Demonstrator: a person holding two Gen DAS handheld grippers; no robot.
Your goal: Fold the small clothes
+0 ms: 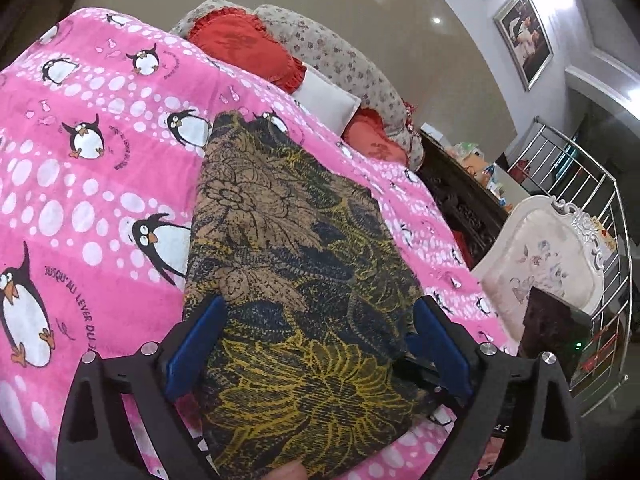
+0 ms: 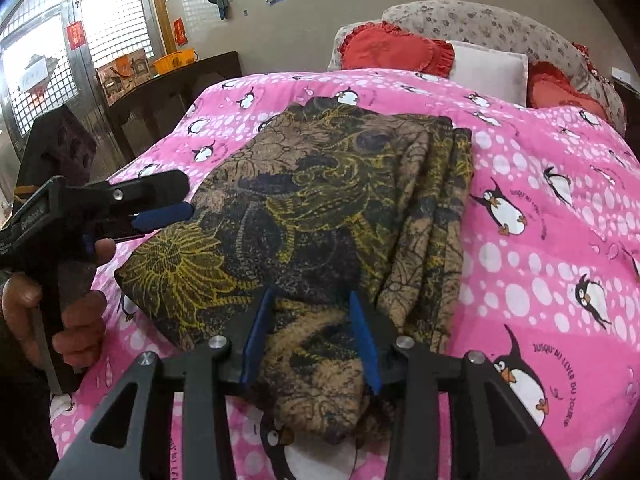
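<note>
A brown, yellow and dark blue flower-patterned garment (image 1: 296, 264) lies folded in a long strip on the pink penguin blanket (image 1: 100, 184); it also shows in the right wrist view (image 2: 328, 208). My left gripper (image 1: 320, 312) is wide open, its blue pads on either side of the garment's near end; it also shows at the left of the right wrist view (image 2: 168, 208), level with the garment's left edge. My right gripper (image 2: 312, 300) is open, its fingers straddling a bunched part of the garment's near edge.
Red heart cushions (image 2: 396, 52), a white pillow (image 2: 492, 68) and a floral headboard (image 2: 480, 20) lie at the bed's far end. A dark wooden cabinet (image 2: 168, 92), a white padded chair (image 1: 540, 264) and a metal railing (image 1: 592, 200) stand beside the bed.
</note>
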